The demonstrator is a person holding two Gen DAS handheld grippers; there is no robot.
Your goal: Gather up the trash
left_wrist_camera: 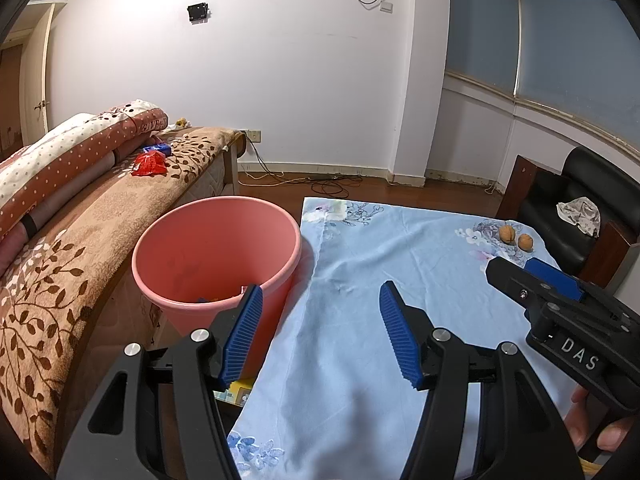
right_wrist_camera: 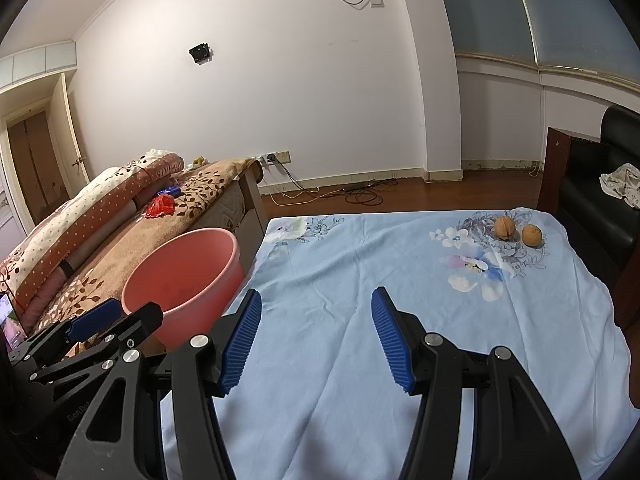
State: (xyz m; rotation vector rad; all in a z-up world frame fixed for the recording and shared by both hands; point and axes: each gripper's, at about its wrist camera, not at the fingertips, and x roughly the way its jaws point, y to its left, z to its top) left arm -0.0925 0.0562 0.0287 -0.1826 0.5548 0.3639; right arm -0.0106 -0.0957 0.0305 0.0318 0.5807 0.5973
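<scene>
Two brown walnuts (right_wrist_camera: pixel 518 231) lie side by side at the far right of the table's light blue floral cloth (right_wrist_camera: pixel 360 280); the left wrist view shows the walnuts (left_wrist_camera: pixel 516 237) too. A pink bin (left_wrist_camera: pixel 216 252) stands left of the table, with some scraps in its bottom; the right wrist view shows the bin (right_wrist_camera: pixel 180 280) as well. My left gripper (left_wrist_camera: pixel 320 300) is open over the cloth's left part beside the bin, nothing between its blue pads. My right gripper (right_wrist_camera: pixel 316 304) is open above the middle of the cloth, empty. A red wrapper (left_wrist_camera: pixel 150 163) and a blue packet (left_wrist_camera: pixel 158 148) lie on the bed.
A bed (left_wrist_camera: pixel 80 240) with a brown leaf-pattern blanket and folded quilts runs along the left. A black armchair (left_wrist_camera: pixel 576 200) with a crumpled cloth (left_wrist_camera: pixel 582 214) on it stands right of the table. Cables (right_wrist_camera: pixel 360 194) lie on the wooden floor by the wall. A door stands far left.
</scene>
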